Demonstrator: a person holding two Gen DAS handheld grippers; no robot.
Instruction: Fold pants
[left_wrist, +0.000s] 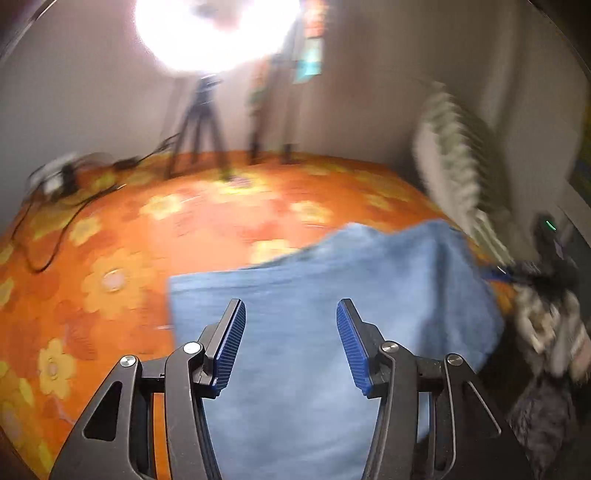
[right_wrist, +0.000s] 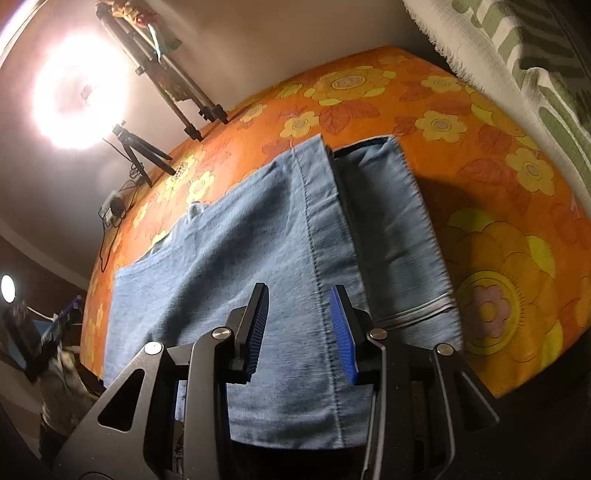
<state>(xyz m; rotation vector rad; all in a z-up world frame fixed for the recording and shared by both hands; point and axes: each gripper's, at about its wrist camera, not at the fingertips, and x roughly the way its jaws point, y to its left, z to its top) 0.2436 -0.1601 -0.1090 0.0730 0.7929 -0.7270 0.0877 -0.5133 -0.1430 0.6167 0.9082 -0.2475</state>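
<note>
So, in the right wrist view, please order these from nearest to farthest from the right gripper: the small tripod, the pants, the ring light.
1. pants: directly under the right gripper, on the orange cloth.
2. small tripod: upper left, at the cloth's far edge.
3. ring light: upper left, behind the tripod.

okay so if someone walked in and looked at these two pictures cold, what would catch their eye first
Probably the loud orange floral bedspread that fills both views, with the pale blue pants lying folded across its near side. Next, the glaring round lamp against the far wall, above a tripod standing at the bed's far edge. In the foreground, the left gripper and the right gripper both hang open above the denim, holding nothing.
</note>
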